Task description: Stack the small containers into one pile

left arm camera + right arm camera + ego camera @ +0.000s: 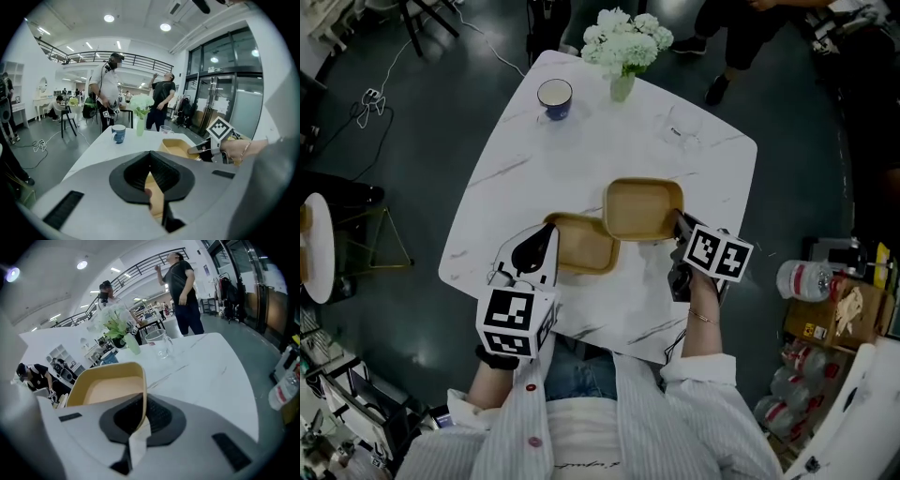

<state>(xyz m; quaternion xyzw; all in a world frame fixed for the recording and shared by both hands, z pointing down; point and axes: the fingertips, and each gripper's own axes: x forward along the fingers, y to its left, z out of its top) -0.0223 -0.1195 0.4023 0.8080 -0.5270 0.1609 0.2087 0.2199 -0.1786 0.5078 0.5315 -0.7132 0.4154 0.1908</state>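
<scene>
Small containers, two shallow tan trays, are sitting close together near my edge of the white table, and I am reading this as the nesting step just getting under way, with no pile formed yet. Starting at the left, the left gripper is pinching the near left wall of the left container; its own view is showing the tan wall running up between jaws that are closing tight on it, so I am treating that tray as held and steadied. Moving right, the right container is lying just beyond and to the right of the first, and its near left corner is overlapping the far right corner of the left one, so it appears to be riding above that rim rather than resting flat on the table. At the far right, the right gripper is clamping the right-hand wall of that tray, with the thin wall standing edge-on between nearly closed jaws. In my judgement the next move is calling for carrying the right container leftward and toward me until it is squaring up over the left one, then lowering it level so it seats inside, and only then letting go.
</scene>
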